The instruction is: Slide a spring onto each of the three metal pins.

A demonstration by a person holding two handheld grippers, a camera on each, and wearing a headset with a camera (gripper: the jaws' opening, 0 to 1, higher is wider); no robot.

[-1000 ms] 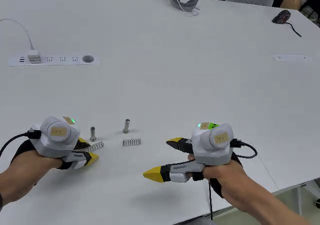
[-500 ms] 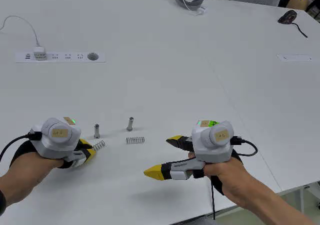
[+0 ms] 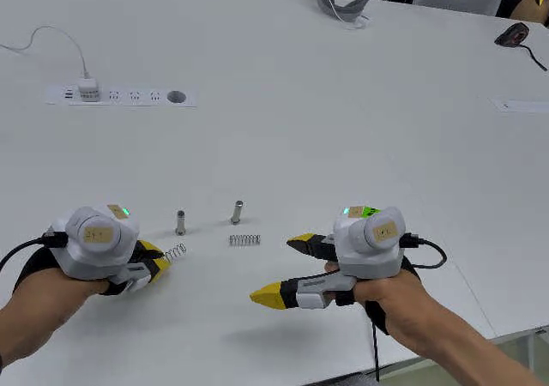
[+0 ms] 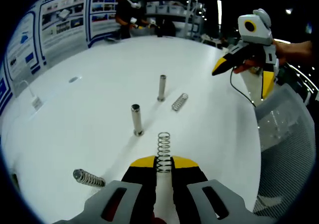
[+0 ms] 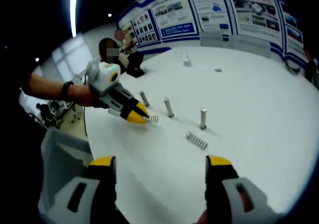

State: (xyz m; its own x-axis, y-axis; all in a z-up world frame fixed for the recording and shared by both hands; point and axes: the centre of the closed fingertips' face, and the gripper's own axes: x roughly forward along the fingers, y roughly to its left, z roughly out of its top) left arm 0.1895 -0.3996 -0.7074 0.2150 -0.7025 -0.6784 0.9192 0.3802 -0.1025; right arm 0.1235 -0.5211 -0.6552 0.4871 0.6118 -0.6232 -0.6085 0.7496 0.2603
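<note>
On a white workbench (image 3: 343,129), the left gripper (image 3: 159,263) is held low, its yellow-tipped jaws clenched on a small spring (image 4: 163,145) that juts forward from the tips. Just ahead of it a first pin (image 3: 180,222) is stood upright, and a second pin (image 3: 237,212) is stood further right. A loose spring (image 3: 244,240) is laid flat near the second pin's base. A third pin (image 5: 144,98) is seen in the right gripper view (close beside the left gripper). Another spring (image 4: 88,177) is laid flat off to the left gripper's side. The right gripper (image 3: 283,270) is kept well apart from the pins, jaws released and spread wide.
</note>
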